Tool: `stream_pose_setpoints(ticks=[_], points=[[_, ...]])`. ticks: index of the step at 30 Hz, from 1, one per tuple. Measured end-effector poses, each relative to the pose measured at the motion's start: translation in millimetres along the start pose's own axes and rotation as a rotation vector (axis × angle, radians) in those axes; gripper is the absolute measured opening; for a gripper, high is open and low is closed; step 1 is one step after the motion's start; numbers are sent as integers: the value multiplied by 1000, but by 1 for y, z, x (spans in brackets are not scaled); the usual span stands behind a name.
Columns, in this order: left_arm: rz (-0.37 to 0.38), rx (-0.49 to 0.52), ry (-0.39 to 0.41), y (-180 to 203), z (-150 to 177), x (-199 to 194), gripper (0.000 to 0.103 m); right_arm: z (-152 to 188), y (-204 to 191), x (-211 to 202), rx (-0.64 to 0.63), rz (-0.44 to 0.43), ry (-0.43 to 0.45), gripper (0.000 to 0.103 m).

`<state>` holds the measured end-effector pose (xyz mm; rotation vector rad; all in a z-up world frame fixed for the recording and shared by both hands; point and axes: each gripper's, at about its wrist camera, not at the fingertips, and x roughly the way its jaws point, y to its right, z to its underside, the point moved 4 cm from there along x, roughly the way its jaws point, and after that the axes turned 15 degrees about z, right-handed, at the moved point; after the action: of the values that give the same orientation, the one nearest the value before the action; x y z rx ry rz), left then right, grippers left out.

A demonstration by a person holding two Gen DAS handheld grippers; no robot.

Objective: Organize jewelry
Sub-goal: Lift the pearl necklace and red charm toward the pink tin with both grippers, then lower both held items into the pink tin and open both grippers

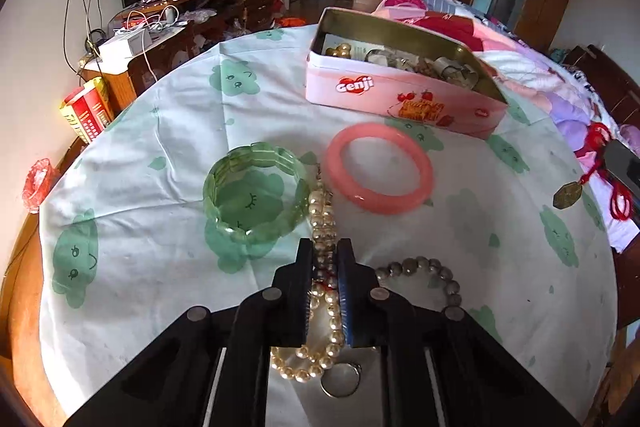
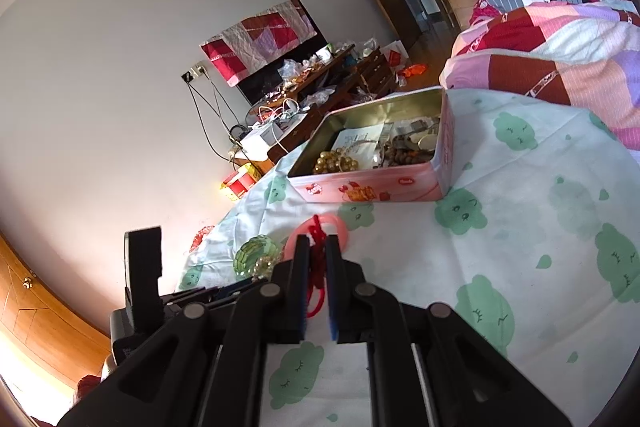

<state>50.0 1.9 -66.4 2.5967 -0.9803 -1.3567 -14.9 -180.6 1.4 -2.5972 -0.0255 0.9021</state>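
Part of the pearl necklace (image 1: 320, 223) was covered by the left gripper (image 1: 325, 259). The red cord (image 1: 600, 163) was cut off at the right edge. The contents of the pink tin (image 2: 448, 147) were too small to be identified.

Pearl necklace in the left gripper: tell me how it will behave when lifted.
The pearl necklace will probably hang limp, since its strand already bends and loops between the left gripper. Its loose ends may swing and could drag against the green bracelet beside it.
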Motion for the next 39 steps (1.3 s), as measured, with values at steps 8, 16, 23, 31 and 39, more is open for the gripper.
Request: stream_pose_setpoints(ticks=[8, 16, 23, 31, 39], points=[[171, -62, 248, 1, -16, -51, 5, -14, 4, -6, 37, -41, 25, 11], [237, -41, 343, 16, -45, -70, 5, -33, 1, -5, 37, -59, 53, 11], [259, 2, 393, 37, -91, -58, 5, -68, -3, 11, 60, -82, 101, 11], [223, 9, 365, 40, -135, -7, 6, -106, -10, 65, 50, -40, 109, 11], [132, 39, 269, 35, -141, 47, 6, -86, 18, 135, 104, 18, -20, 11]])
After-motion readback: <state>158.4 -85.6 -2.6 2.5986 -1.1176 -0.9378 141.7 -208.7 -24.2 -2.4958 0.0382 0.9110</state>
